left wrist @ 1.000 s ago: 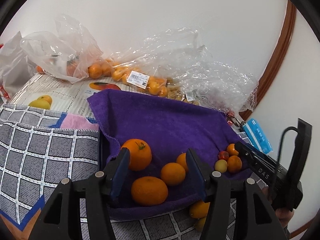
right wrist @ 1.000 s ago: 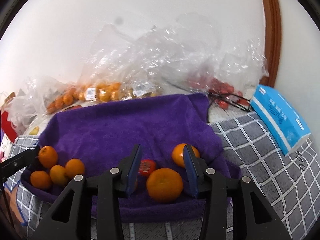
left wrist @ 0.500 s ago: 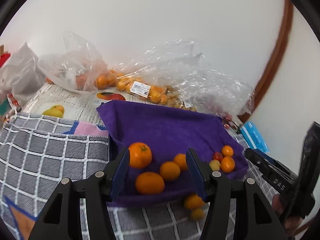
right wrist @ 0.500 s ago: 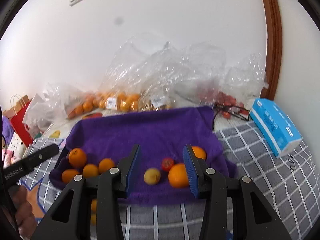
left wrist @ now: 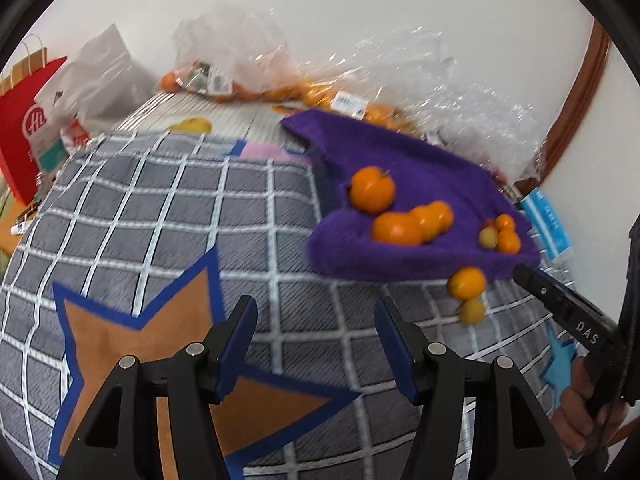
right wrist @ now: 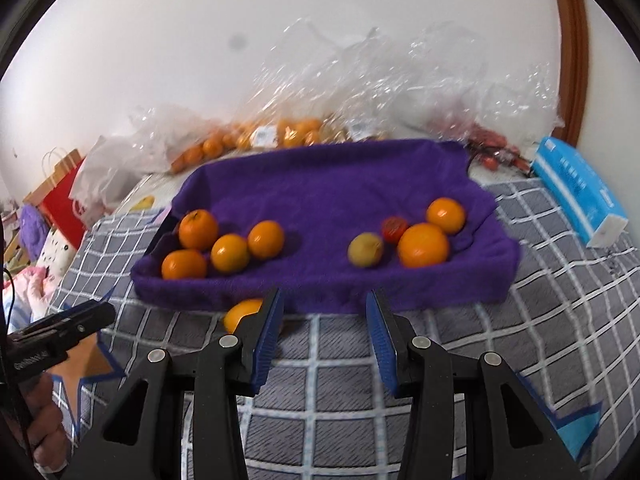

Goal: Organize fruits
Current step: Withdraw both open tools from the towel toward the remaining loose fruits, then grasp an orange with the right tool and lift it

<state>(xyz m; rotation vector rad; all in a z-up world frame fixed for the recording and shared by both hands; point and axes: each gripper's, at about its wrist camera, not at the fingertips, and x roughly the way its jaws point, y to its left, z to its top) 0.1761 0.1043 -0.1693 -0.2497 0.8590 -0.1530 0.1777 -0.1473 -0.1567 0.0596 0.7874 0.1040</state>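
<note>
Both grippers drawn back from purple towel (right wrist: pixel 320 184), left gripper (left wrist: pixel 316 344) jaws opening, empty, right gripper (right wrist: pixel 325 336) jaws apart, empty

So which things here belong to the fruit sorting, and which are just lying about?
Job:
- oranges on the purple towel
- yellow fruit and small red fruit there too
- stray fruit on the blanket, off the towel

Lying about:
- checked blanket
- blue tissue pack
- red bag
- plastic bags by the wall

oranges (left wrist: pixel 396 228) on purple towel (left wrist: pixel 420 168), checked blanket (left wrist: pixel 168 200)
</note>
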